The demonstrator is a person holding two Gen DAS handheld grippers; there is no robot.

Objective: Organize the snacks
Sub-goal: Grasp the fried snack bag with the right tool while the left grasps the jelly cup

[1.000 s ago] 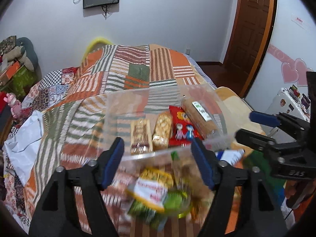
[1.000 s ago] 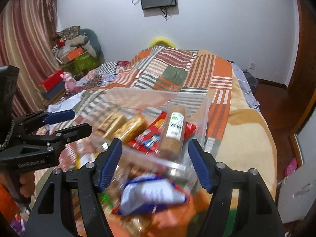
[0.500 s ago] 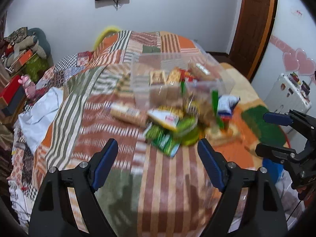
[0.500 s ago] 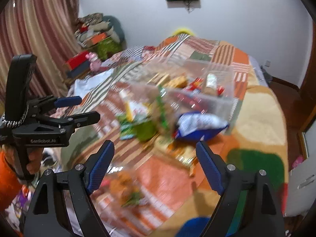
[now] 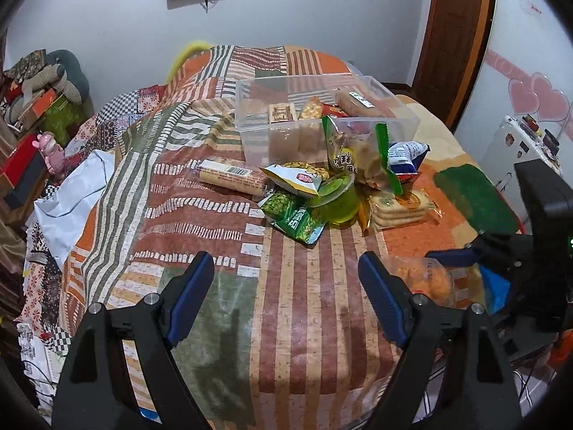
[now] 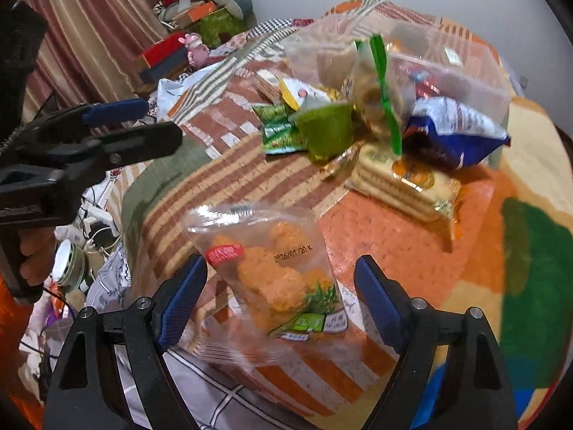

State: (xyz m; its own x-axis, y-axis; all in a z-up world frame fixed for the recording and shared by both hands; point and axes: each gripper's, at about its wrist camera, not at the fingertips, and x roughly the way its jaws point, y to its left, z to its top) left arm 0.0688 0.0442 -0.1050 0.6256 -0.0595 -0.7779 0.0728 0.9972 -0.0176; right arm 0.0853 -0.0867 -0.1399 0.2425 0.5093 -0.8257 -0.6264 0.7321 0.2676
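Note:
A clear plastic bin on the patchwork bed holds several snack packs; it also shows in the right wrist view. In front of it lies a pile: a biscuit roll, green packets, a green jelly cup, a cracker pack and a blue bag. A clear bag of orange puffs lies near the bed's front edge, between the open jaws of my right gripper. My left gripper is open and empty over bare bedspread, well short of the pile.
Stuffed toys and boxes are stacked at the left of the bed. A wooden door and a white cabinet stand at the right. Cables and bowls lie on the floor beside the bed.
Both grippers have pulled back from the bin toward the bed's front edge. The right gripper has dropped low around the bag of orange puffs.

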